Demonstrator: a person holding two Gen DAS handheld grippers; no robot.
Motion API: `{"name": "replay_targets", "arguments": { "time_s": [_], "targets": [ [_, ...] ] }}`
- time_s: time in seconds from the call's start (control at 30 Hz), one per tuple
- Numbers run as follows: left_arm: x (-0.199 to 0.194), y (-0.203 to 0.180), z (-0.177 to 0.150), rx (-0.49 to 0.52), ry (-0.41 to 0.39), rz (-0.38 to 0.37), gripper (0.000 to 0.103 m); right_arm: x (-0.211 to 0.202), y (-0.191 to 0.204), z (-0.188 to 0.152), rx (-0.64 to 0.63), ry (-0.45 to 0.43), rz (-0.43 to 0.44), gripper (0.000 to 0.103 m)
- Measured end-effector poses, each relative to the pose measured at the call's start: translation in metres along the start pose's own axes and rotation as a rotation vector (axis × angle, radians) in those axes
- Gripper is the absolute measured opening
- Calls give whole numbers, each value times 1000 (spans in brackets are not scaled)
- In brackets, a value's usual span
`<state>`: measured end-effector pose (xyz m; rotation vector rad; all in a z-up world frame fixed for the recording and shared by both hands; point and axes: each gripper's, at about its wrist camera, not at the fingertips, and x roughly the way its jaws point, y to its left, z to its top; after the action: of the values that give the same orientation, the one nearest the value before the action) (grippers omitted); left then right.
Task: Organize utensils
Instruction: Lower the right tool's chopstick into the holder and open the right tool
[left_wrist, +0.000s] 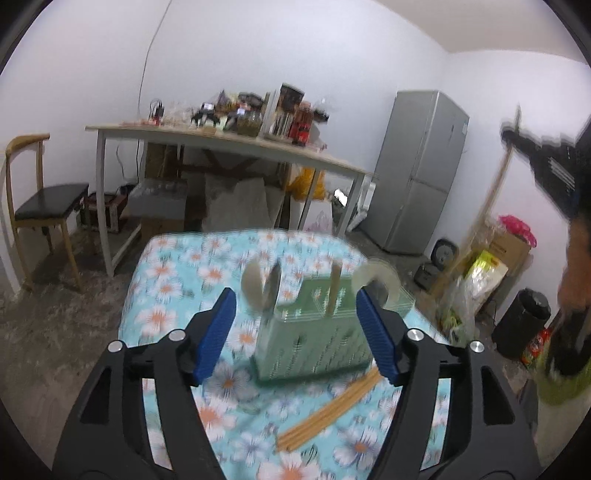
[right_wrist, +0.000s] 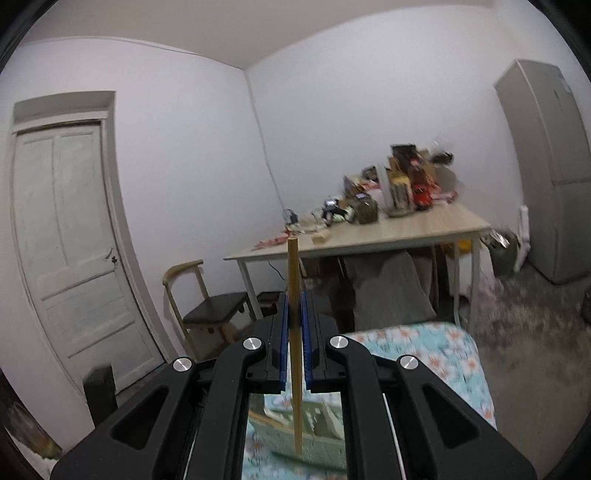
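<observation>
From the left wrist, our left gripper (left_wrist: 295, 325) has its fingers apart and empty, just short of the green utensil holder (left_wrist: 314, 332) on the flowered worktop (left_wrist: 177, 280). Spoons (left_wrist: 264, 286) and one stick stand in the holder; loose chopsticks (left_wrist: 328, 410) lie in front of it. From the right wrist, our right gripper (right_wrist: 294, 321) is clamped on one upright chopstick (right_wrist: 293, 277) above the holder. It looks light, stiff and smooth, so we would pinch it mid-shaft.
</observation>
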<state>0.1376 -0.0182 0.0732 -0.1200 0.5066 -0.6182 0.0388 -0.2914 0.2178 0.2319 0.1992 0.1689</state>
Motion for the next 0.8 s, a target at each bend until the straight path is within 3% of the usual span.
{"name": "replay_targets", "arguments": {
  "time_s": [0.37, 0.67, 0.8],
  "targets": [
    [11, 7, -47, -7, 122, -4, 66, 83, 29, -2, -150, 50, -27, 7],
    [14, 7, -54, -17, 136, -6, 67, 134, 43, -45, -335, 151, -100, 7],
    [17, 9, -55, -23, 145, -3, 67, 152, 41, -65, -376, 253, -127, 8]
  ]
}}
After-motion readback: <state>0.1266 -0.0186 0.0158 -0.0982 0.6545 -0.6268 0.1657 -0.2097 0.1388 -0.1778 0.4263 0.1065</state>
